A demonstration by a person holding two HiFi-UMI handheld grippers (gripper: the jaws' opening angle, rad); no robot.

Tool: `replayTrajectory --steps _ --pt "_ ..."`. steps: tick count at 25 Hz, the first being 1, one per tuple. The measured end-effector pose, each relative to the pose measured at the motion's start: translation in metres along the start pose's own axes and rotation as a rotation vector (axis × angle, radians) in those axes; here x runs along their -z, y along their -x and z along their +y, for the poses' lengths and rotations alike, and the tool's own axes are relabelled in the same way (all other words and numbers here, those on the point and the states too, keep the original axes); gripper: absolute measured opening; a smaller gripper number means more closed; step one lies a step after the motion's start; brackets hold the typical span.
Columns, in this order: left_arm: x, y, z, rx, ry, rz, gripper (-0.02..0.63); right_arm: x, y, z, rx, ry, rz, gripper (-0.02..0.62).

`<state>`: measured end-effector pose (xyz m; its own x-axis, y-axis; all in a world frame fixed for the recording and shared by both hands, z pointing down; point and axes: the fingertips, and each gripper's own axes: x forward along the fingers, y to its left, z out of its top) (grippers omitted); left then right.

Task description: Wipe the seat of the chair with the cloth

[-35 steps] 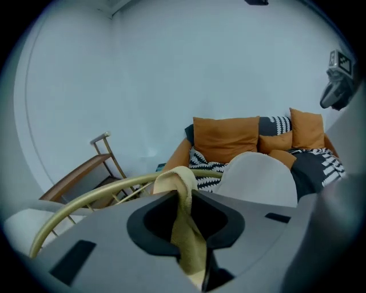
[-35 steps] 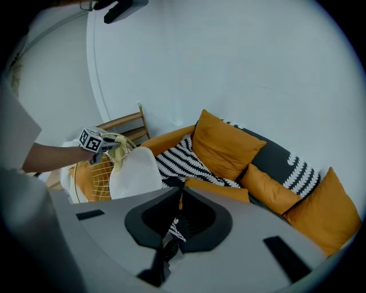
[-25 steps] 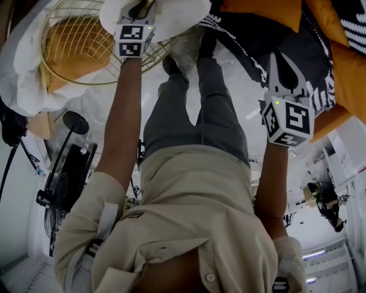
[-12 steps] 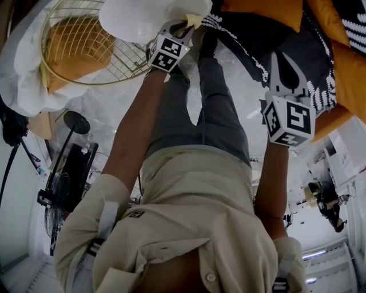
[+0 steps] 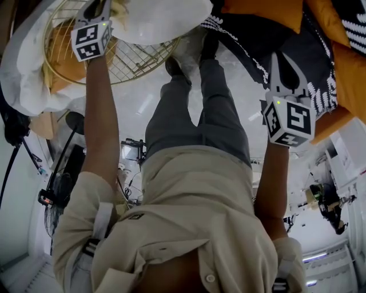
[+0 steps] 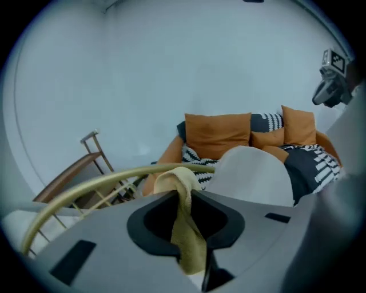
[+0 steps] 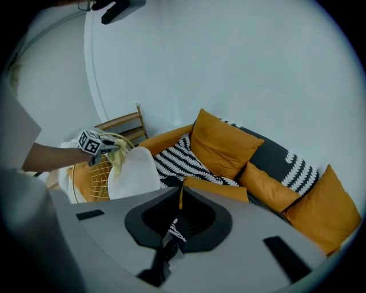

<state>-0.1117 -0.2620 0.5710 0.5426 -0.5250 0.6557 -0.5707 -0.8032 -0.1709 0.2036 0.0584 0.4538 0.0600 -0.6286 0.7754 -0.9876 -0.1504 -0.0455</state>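
The head view's top edge cuts off the left gripper (image 5: 96, 8) and cloth (image 5: 118, 7).

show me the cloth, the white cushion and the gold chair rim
cloth (image 6: 189, 234): left gripper view, middle of the hanging yellow strip
white cushion (image 6: 251, 174): left gripper view, its rounded front face
gold chair rim (image 6: 118, 178): left gripper view, the curved top bar
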Motion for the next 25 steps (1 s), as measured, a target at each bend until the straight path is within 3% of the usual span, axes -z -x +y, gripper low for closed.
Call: replayTrajectory --steps 3,8,11,16,19,22,25 --pt "-0.008 0.012 0.024 -0.041 -0.021 -0.008 0.077 0.000 -0.002 0.001 -0.002 -0.001 0.001 0.028" --pt "0.006 -0.002 -0.011 0.022 -0.020 0.018 0.077 -0.002 -0.004 0.000 0.001 0.003 0.001 0.028" --pt "0.024 -0.019 -0.069 0.127 0.011 0.053 0.077 0.002 -0.006 0.000 0.005 0.003 0.011 0.028" --pt "0.060 -0.031 -0.208 0.377 0.030 0.131 0.077 0.006 -0.009 0.004 -0.002 0.008 0.024 0.028" --pt "0.074 -0.027 -0.272 0.488 0.050 0.168 0.077 0.005 -0.011 0.003 -0.001 0.009 0.027 0.028" --pt "0.080 -0.023 -0.301 0.538 0.057 0.182 0.077 0.005 -0.013 0.004 -0.001 0.012 0.030 0.028" --pt "0.082 -0.020 -0.300 0.543 0.061 0.180 0.077 0.005 -0.015 0.007 -0.005 0.015 0.031 0.028"
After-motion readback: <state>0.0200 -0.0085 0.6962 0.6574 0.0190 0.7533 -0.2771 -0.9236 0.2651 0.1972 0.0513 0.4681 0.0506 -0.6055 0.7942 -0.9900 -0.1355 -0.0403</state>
